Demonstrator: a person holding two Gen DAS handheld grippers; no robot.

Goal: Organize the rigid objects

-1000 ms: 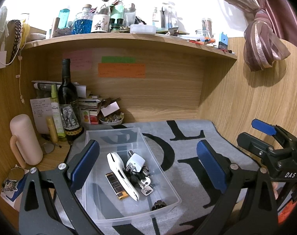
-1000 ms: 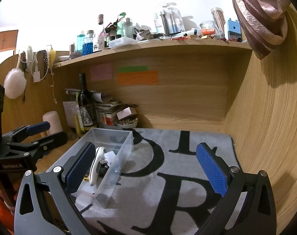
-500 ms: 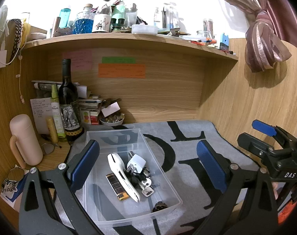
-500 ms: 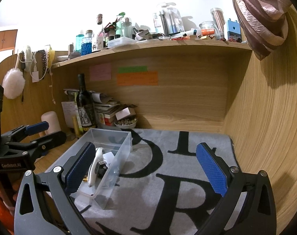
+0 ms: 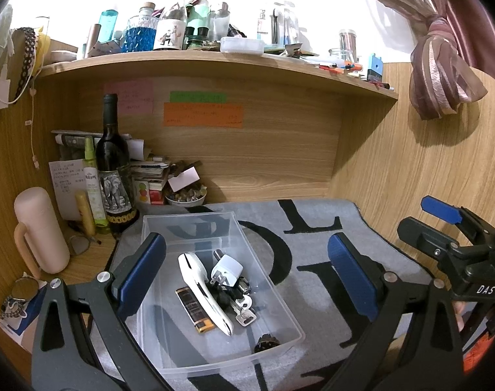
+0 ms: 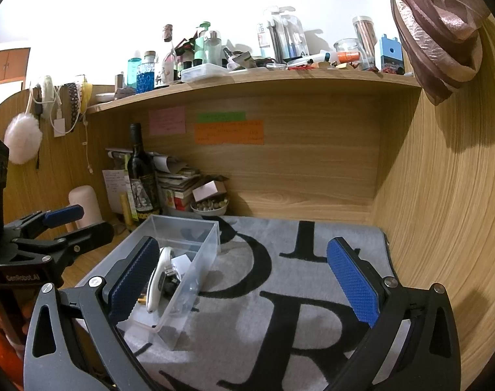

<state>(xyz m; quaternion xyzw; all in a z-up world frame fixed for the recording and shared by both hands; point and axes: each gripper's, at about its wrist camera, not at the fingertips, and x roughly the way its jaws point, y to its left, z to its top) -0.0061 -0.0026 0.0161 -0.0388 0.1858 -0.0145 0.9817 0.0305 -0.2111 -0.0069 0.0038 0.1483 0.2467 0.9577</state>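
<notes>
A clear plastic bin (image 5: 281, 296) sits on a grey mat with black letters (image 5: 312, 244). Inside lie a white curved tool (image 5: 203, 290), a white plug adapter (image 5: 226, 272), a dark lighter (image 5: 195, 309), keys (image 5: 244, 312) and a small dark cap (image 5: 263, 347). My left gripper (image 5: 247, 277) is open and empty, held above the bin. My right gripper (image 6: 244, 280) is open and empty over the mat, right of the bin (image 6: 195, 260). The white tool shows in the right wrist view (image 6: 161, 277) too.
A wine bottle (image 5: 112, 169), a green spray bottle (image 5: 92, 182), a pink flask (image 5: 40, 231), stacked papers and a small bowl (image 5: 185, 195) crowd the back left corner. A cluttered shelf (image 5: 214, 62) runs overhead. Wooden walls close the back and right.
Both grippers have drifted very slightly; the views are almost unchanged. Nothing was picked up or let go.
</notes>
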